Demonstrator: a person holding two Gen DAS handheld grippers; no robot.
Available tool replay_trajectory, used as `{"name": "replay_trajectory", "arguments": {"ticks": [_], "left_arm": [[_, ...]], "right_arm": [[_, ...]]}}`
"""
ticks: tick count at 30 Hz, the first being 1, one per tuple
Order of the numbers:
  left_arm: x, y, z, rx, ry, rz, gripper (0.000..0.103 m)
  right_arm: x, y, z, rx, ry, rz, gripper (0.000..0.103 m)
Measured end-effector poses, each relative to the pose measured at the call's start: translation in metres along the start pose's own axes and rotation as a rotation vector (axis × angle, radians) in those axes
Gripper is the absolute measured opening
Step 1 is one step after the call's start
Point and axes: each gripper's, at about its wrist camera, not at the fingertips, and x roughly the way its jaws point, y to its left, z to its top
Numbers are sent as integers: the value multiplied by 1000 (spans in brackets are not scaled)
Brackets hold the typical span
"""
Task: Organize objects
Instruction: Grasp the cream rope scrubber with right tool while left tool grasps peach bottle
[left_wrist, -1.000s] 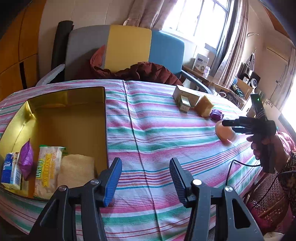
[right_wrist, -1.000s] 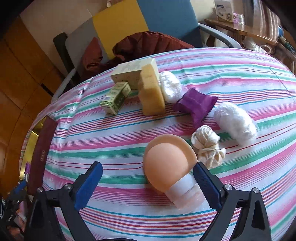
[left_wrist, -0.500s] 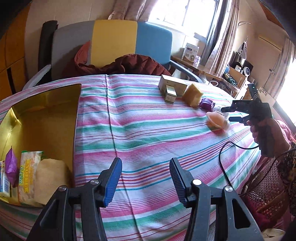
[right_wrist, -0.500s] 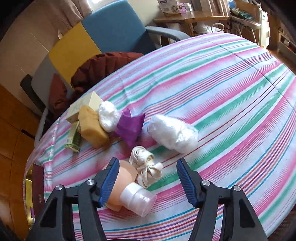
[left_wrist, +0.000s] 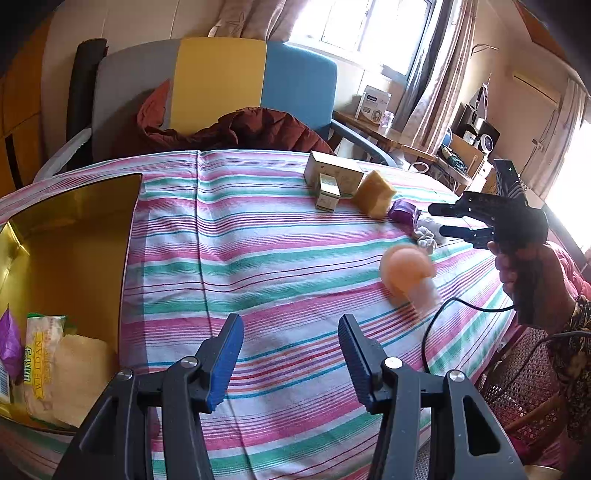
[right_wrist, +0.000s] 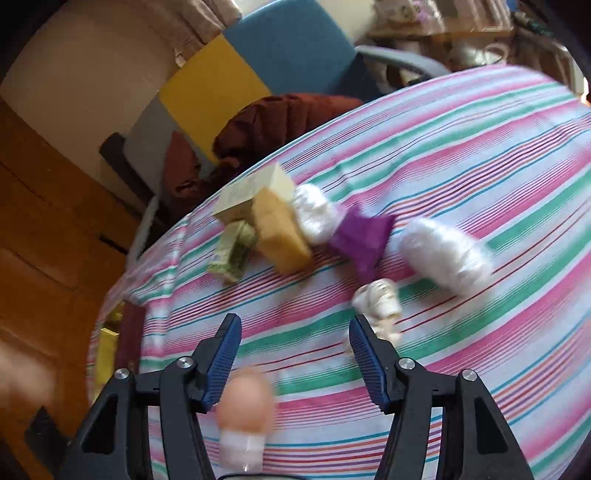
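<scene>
Peach bottle (right_wrist: 245, 413) lies blurred on the striped cloth, low between the right gripper (right_wrist: 295, 360) jaws, which have just been closing yet touch nothing. Left gripper (left_wrist: 290, 363) hangs apart, empty. Next: regrip it squarely.

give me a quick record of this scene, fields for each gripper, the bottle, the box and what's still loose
left gripper: jaws open, empty, over the striped cloth
right gripper: jaws have just been closing, part open now, nothing between them
bottle: peach, lying on the cloth, blurred, not held
box: gold, packets at its near end
loose: sponge, purple packet, small carton
</scene>
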Motion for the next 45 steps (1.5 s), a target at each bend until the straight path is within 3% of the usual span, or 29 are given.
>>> {"name": "replay_trajectory", "arguments": {"ticks": [4, 12, 14, 16, 18, 23, 29, 36, 40, 45], "left_arm": [[5, -3, -2, -2, 18, -14, 54], [10, -12, -2, 14, 42, -38, 54], [12, -13, -1, 15, 48, -44, 54], [15, -16, 1, 25, 54, -45, 54], [18, -20, 4, 28, 60, -50, 54], [35, -32, 13, 10, 98, -91, 54], [57, -66, 31, 49, 126, -166, 55], [97, -120, 51, 98, 195, -244, 68], [121, -139, 48, 124, 246, -226, 69], [140, -145, 47, 169, 255, -136, 73]], "right_arm": [[7, -11, 5, -4, -20, -127, 64], [45, 16, -1, -228, -7, -329, 63], [50, 12, -1, -218, 10, -343, 61], [56, 2, 0, -171, 43, -339, 51], [57, -11, 1, -108, 64, -325, 35], [48, -23, 5, -51, 81, -298, 33], [42, -24, 5, -44, 120, -330, 32], [37, -27, 4, -29, 134, -314, 32], [35, -25, 3, -38, 138, -333, 32], [39, -18, -1, -72, 140, -375, 32]]}}
